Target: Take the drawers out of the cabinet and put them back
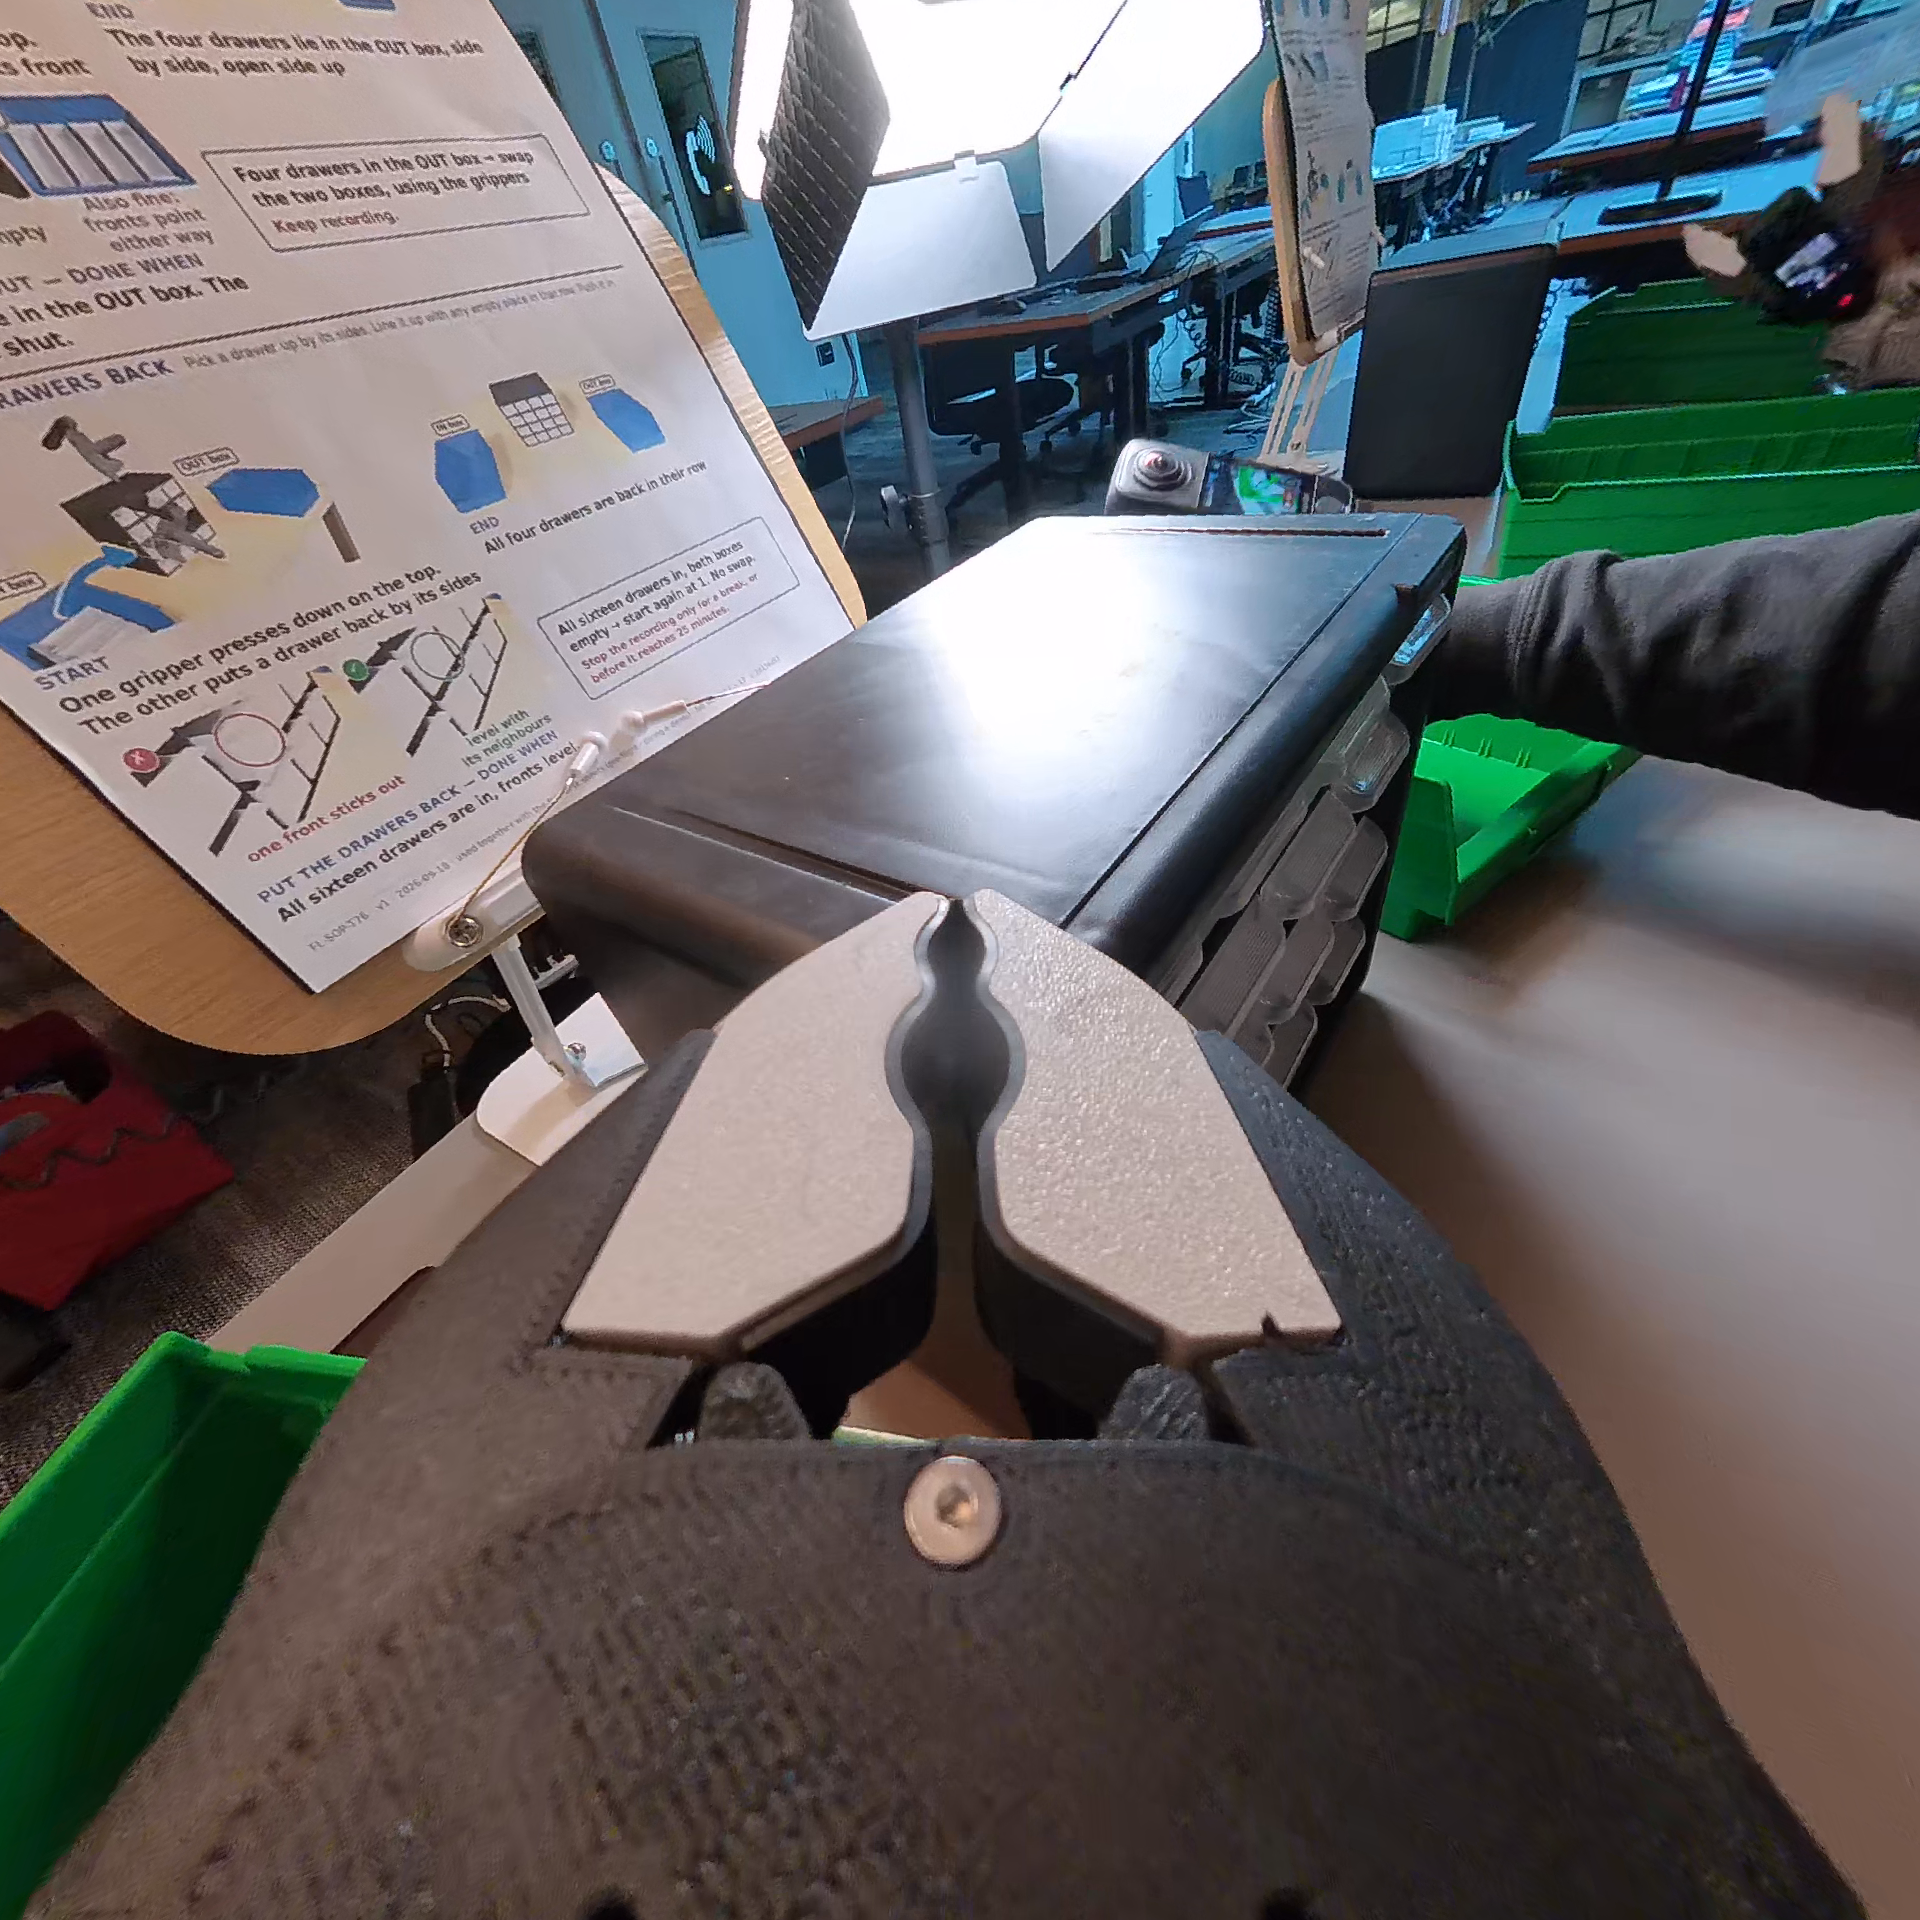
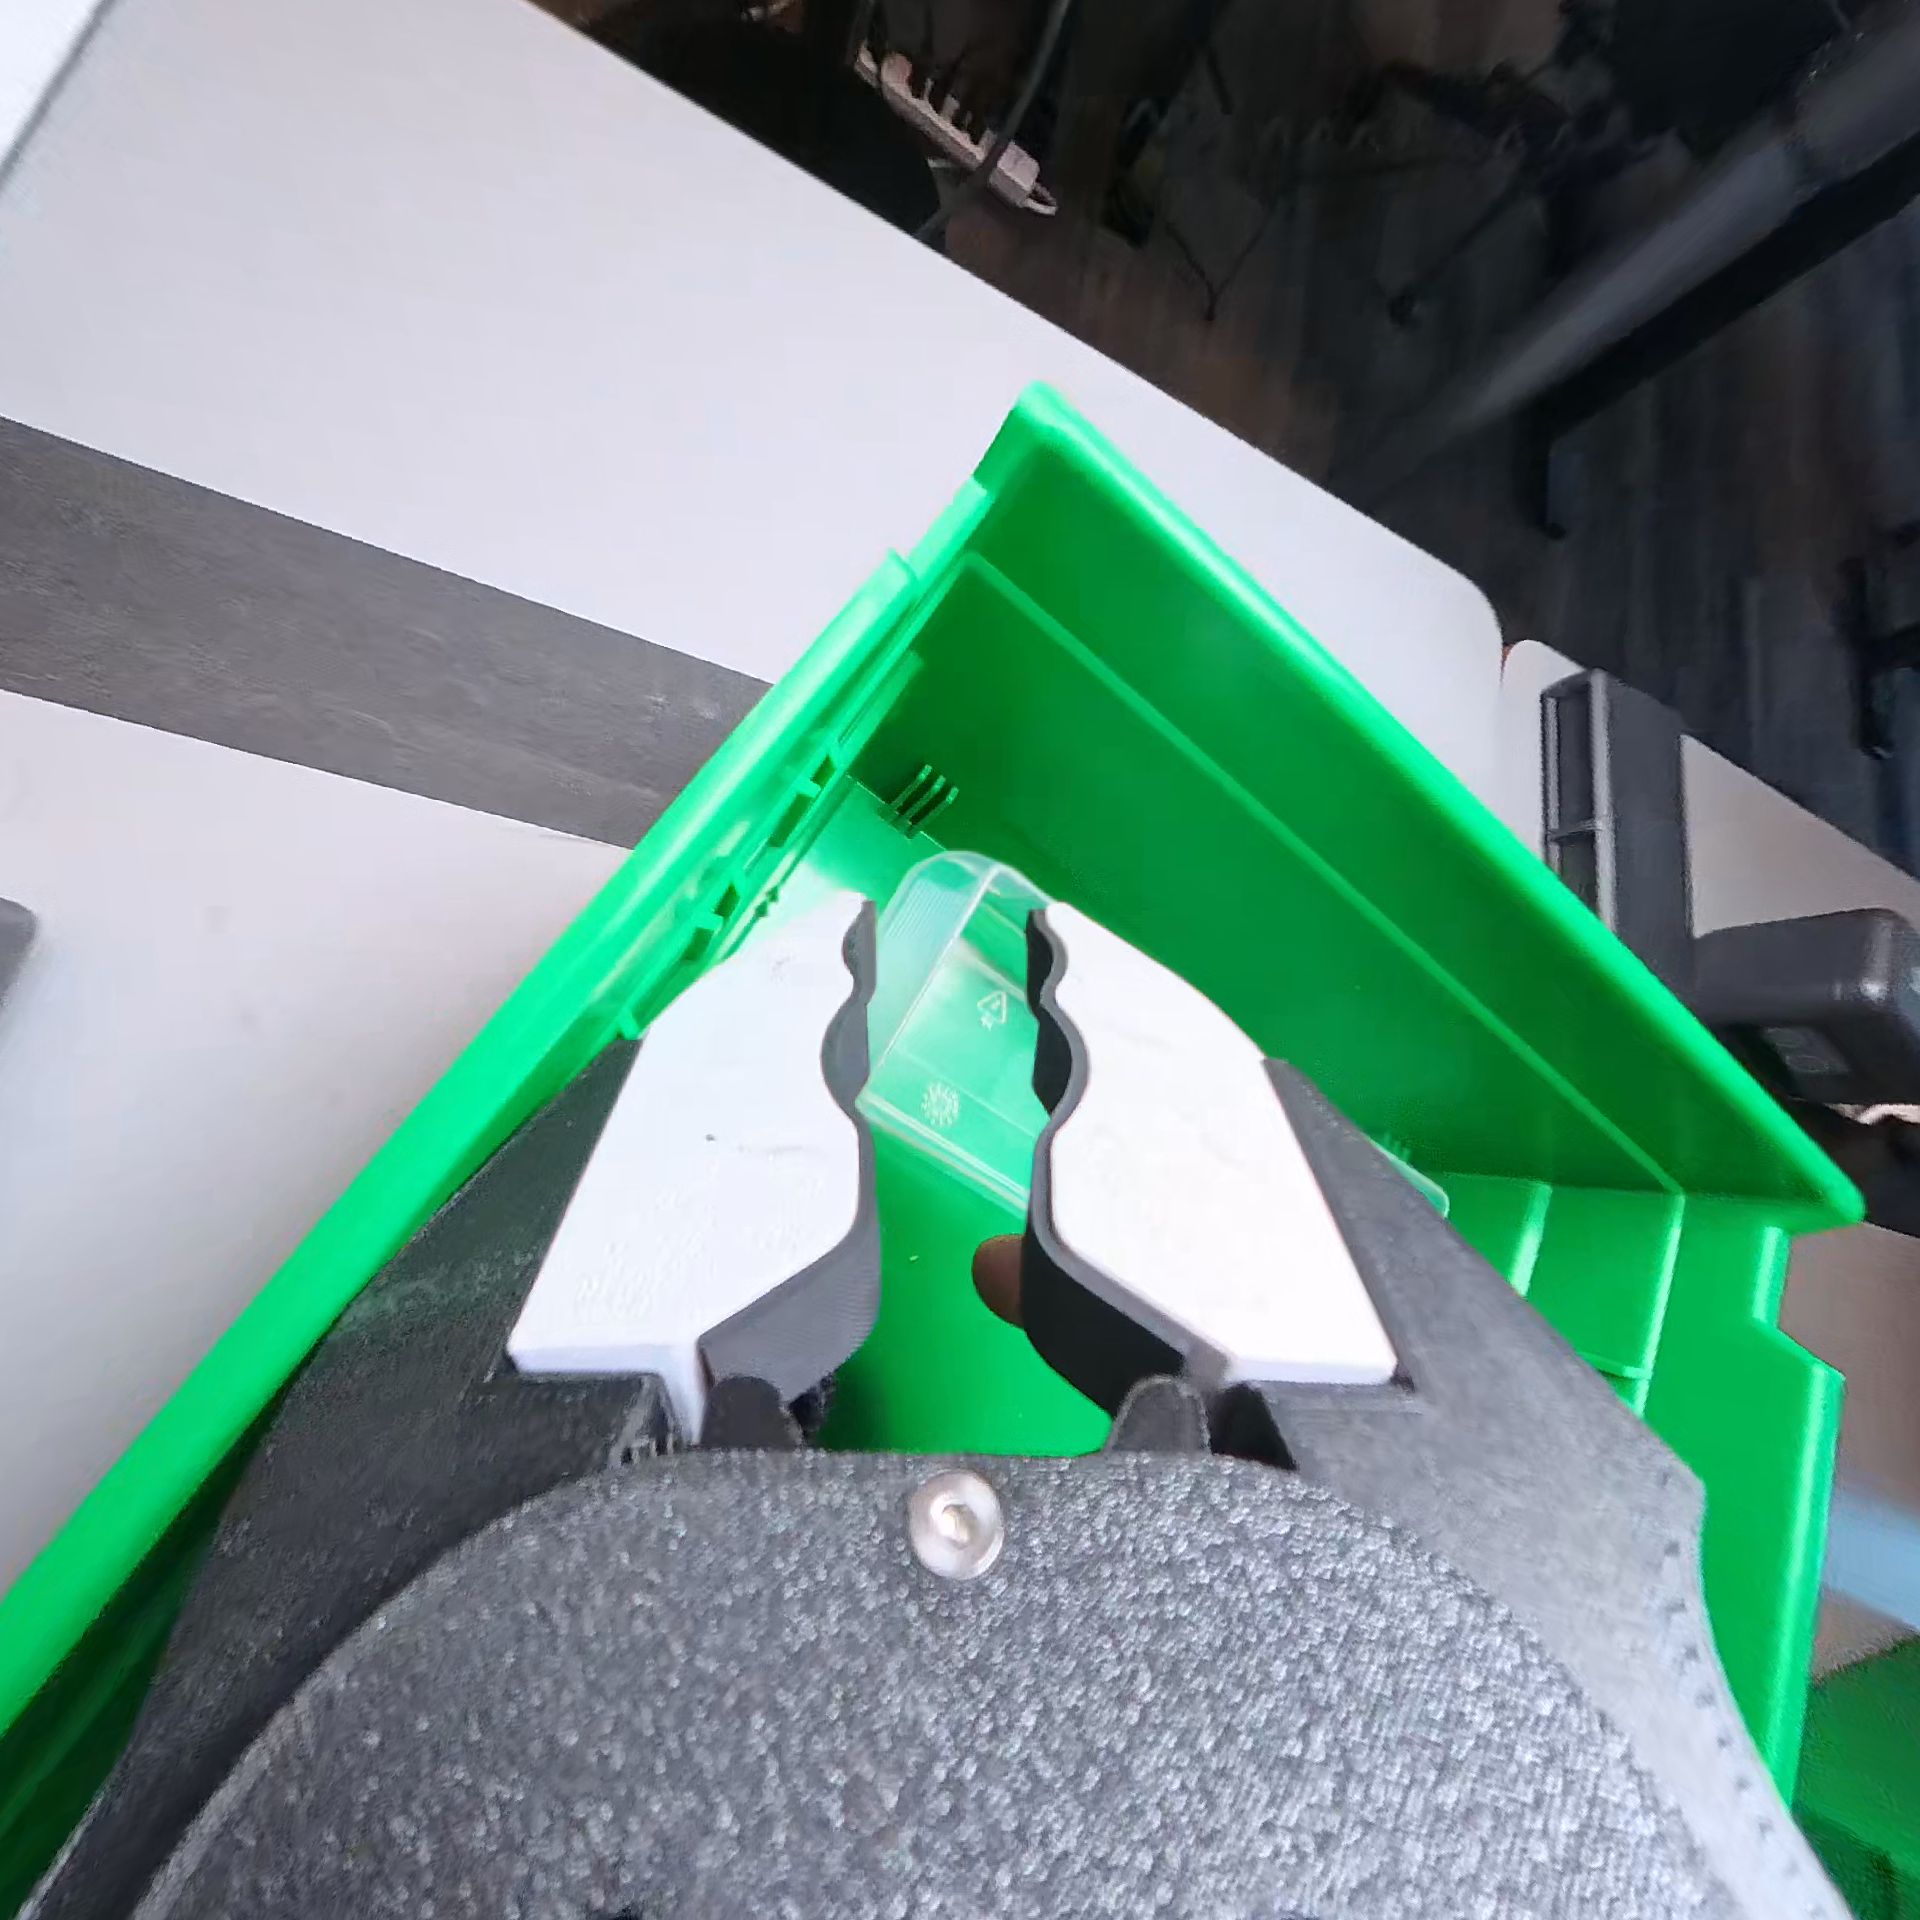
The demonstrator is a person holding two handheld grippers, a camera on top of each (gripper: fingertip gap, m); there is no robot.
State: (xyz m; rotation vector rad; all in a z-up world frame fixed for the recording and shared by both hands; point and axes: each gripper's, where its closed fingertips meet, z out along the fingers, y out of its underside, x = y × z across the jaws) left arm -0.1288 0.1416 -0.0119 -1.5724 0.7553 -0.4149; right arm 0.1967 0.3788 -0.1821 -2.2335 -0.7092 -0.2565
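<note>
The black drawer cabinet (image 1: pixel 1039 707) stands on the table, its top facing me in the left wrist view, with clear drawers (image 1: pixel 1309 894) showing along its right face. My left gripper (image 1: pixel 954 914) is shut and empty, its tips at the near top edge of the cabinet. My right gripper (image 2: pixel 951 920) is shut on a clear plastic drawer (image 2: pixel 961 1029), held by its sides inside a green bin (image 2: pixel 1247 831) near its far corner. A dark sleeve (image 1: pixel 1714 665) reaches in from the right beside the cabinet's front.
A printed instruction sheet on a wooden board (image 1: pixel 343 499) stands left of the cabinet. A green bin corner (image 1: pixel 125 1538) lies at lower left, another green bin (image 1: pixel 1496 810) right of the cabinet, and stacked green bins (image 1: pixel 1704 457) behind. The table edge (image 2: pixel 1351 499) runs past the bin.
</note>
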